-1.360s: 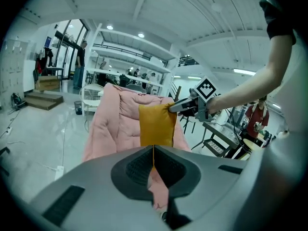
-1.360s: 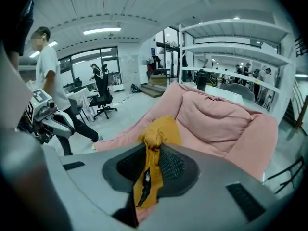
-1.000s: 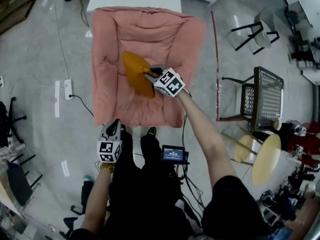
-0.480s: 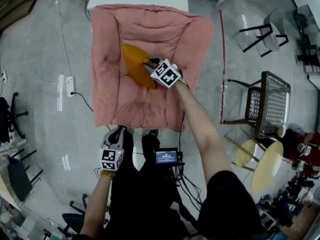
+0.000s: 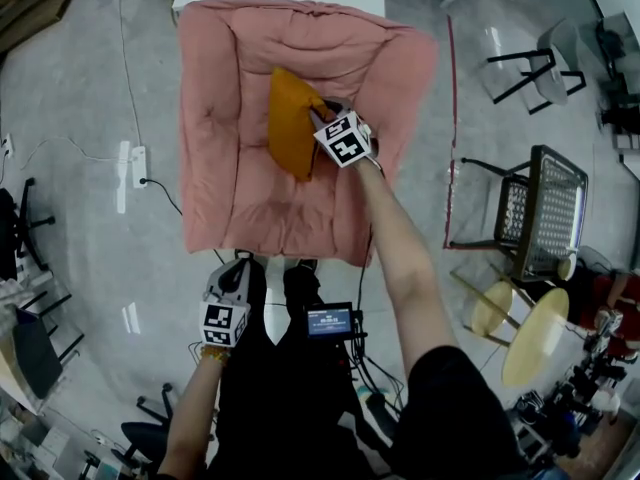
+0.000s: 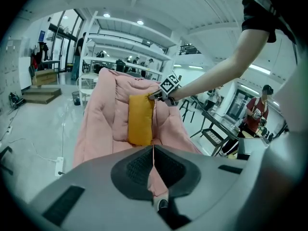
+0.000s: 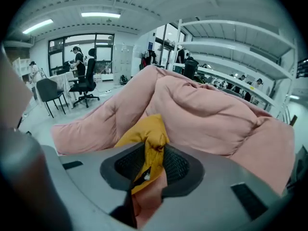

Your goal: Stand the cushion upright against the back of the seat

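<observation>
We've swung the cushion up toward the armchair's back; our right gripper, jaws just easing wider, pinches its soft, light corner; our left gripper idles closed.

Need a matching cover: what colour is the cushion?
Mustard yellow; the cushion shows best in the left gripper view.

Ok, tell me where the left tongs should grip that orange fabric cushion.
Probably pinch the orange fabric cushion by its upper left edge, coming from the pink padded seat's left side. It stands upright and plump in the middle; that thin edge looks free for the left tongs.
</observation>
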`<state>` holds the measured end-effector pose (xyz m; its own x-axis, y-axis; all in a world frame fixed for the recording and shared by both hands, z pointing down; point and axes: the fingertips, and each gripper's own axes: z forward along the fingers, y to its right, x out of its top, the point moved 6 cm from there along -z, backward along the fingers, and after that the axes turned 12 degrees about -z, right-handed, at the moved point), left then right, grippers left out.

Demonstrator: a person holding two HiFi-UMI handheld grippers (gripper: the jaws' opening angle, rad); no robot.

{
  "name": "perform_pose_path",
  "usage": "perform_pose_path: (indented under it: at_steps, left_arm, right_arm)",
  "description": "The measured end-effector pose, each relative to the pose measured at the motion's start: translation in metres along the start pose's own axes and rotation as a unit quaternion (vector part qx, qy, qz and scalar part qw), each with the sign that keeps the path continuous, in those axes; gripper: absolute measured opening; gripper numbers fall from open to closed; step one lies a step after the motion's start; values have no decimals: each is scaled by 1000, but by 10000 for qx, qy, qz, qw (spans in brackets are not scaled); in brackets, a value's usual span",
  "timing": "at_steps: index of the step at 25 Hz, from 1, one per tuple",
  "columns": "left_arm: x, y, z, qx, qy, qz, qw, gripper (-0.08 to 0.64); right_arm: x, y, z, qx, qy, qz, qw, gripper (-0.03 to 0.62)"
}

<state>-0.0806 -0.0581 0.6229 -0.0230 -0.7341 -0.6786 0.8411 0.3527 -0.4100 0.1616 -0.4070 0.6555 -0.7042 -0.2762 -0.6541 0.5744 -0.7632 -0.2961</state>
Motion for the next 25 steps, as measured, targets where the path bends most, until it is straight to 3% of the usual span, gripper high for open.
perform_pose_path:
  at_steps: [5,8,12,21,23,25]
  left_arm:
    - [-8,-3,8,-177,-101,-107,9997,14]
    - [0,1,28,-260,74,2,9996,14]
    - [33,-6,80,-211,431,251,9985,14]
    - [123,-3,161,-224,887,333,9953,14]
    - [132,2,166,-277,943,351,9945,14]
    - [138,7,168,-339,978,360,9940,14]
  right_arm:
    - [-17,7,16,-630,-470,-82,9969,115]
    - [-21,9,19,-834,-502,-97,9952,118]
    - [-23,14,25,-1062,-409,-146,9934,123]
    - [-32,15,25,-1559,-541,-23,9863,133]
    - [-35,20,19,-1756,-619,144,9824,144]
    - [-41,22,7,-1995,-593,644,9760,155]
